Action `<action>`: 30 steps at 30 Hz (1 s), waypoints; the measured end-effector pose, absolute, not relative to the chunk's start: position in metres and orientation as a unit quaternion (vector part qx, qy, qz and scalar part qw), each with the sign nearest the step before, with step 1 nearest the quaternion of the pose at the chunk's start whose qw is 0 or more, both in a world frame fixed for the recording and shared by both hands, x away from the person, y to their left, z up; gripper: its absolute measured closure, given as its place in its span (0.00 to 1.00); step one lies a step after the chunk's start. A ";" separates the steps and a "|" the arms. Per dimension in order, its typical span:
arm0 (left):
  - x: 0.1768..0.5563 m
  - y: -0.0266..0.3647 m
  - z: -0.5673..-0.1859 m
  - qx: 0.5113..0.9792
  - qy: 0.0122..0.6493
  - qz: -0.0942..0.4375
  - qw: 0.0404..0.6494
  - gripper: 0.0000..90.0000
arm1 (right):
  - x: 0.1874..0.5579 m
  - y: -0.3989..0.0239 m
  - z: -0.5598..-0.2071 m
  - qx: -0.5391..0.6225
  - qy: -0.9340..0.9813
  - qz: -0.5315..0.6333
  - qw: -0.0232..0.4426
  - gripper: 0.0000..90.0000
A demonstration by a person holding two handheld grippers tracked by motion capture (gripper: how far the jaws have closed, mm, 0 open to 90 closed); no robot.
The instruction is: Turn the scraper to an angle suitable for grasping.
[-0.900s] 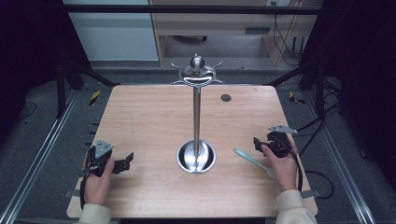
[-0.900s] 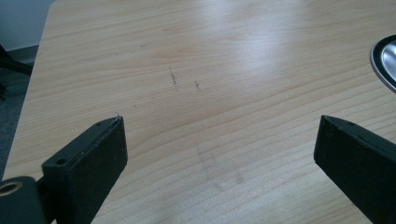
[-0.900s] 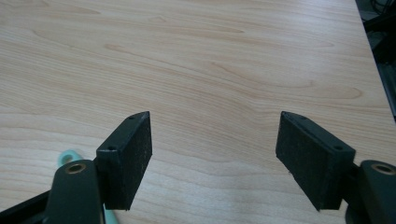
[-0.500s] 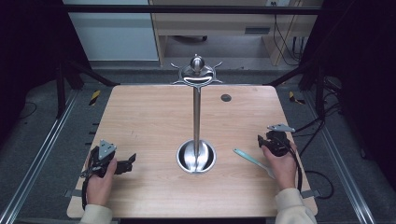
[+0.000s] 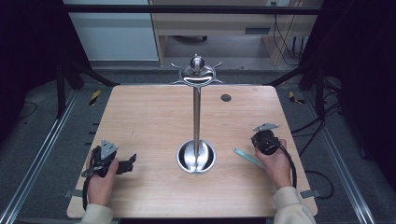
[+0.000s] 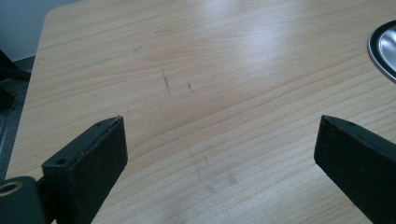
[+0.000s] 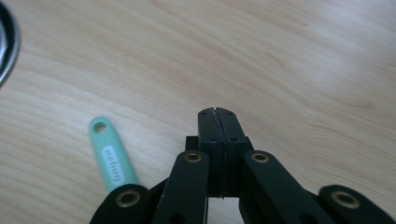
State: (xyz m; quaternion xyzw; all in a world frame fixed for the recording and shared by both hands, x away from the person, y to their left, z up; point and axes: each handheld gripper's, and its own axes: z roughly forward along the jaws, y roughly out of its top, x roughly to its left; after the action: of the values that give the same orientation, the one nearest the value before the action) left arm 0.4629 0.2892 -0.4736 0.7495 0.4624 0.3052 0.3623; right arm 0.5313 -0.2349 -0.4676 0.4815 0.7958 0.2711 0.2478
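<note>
Mint-green handle (image 7: pixel 111 161) lies just beside the right hand-held gripper (image 7: pixel 218 112), jaws pressed together on nothing.

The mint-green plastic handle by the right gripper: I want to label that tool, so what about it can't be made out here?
- Mint-green plastic handle: in the right gripper view its lower end is covered by the shut right gripper, so the working end is hidden.
- The pale label on it is too small to read.
- In the high view the handle runs under the person's right hand.
</note>
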 end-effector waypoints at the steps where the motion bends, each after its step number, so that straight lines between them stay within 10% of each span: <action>1: 0.463 0.288 -0.474 0.752 0.460 0.305 0.360 0.03 | 0.532 -0.233 -0.469 0.478 0.800 0.268 0.244 1.00; 30: 0.462 0.288 -0.473 0.750 0.463 0.315 0.352 0.03 | 0.518 -0.208 -0.484 0.407 0.863 0.237 0.181 1.00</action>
State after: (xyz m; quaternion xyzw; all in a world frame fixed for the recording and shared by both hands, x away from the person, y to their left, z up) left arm 0.4622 0.2884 -0.4726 0.7495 0.4633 0.3152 0.3525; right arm 0.5179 -0.2080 -0.4836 0.4066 0.8635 0.2374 0.1810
